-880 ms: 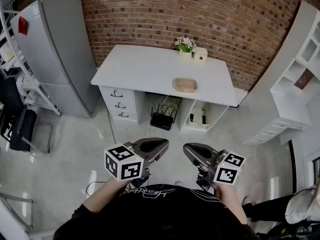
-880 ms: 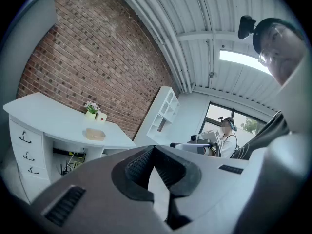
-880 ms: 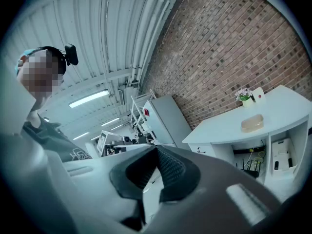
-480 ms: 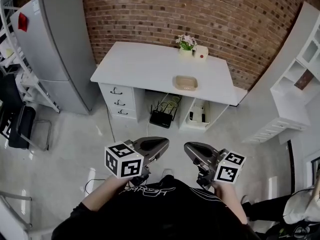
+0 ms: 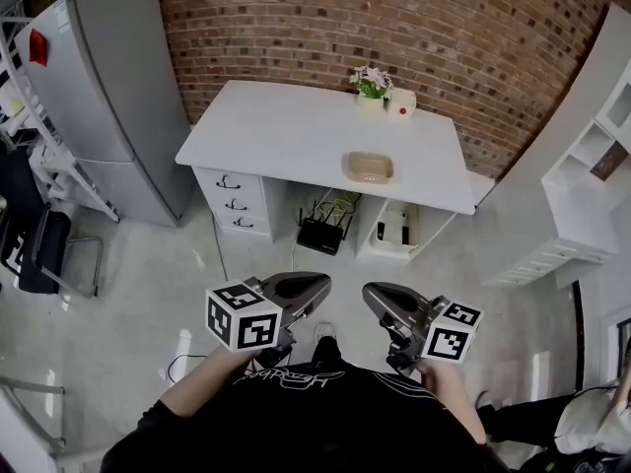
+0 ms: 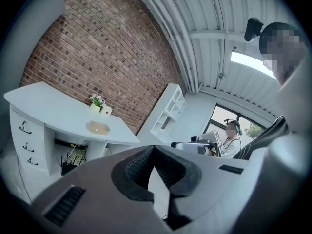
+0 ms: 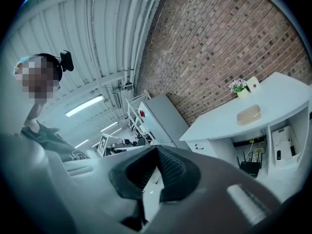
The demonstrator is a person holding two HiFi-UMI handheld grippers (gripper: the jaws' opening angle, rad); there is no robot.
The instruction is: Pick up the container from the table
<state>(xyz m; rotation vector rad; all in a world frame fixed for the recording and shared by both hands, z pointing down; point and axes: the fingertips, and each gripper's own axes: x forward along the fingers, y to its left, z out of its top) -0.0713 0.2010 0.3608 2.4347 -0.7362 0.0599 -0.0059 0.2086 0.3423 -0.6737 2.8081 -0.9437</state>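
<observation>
A shallow tan container (image 5: 368, 167) lies on the white table (image 5: 286, 136), near its front edge right of the middle. The left gripper view also shows the container (image 6: 99, 127), and in the right gripper view the container (image 7: 249, 114) sits far ahead. Both grippers are held close to the person's chest, well short of the table. My left gripper (image 5: 321, 285) is shut with nothing in it, its tips meeting (image 6: 153, 148). My right gripper (image 5: 371, 294) is shut and empty too, its tips touching (image 7: 156, 149).
A small flower pot (image 5: 372, 87) and a white cup with a red dot (image 5: 399, 103) stand at the table's back edge. Drawers (image 5: 235, 206) and a router (image 5: 319, 236) sit under the table. A grey fridge (image 5: 108, 97) stands left, white shelves (image 5: 592, 156) right, brick wall behind.
The view has shifted slightly; the table and container sit a little lower and to the right in the head view. Both grippers stay shut in the same place by the chest.
</observation>
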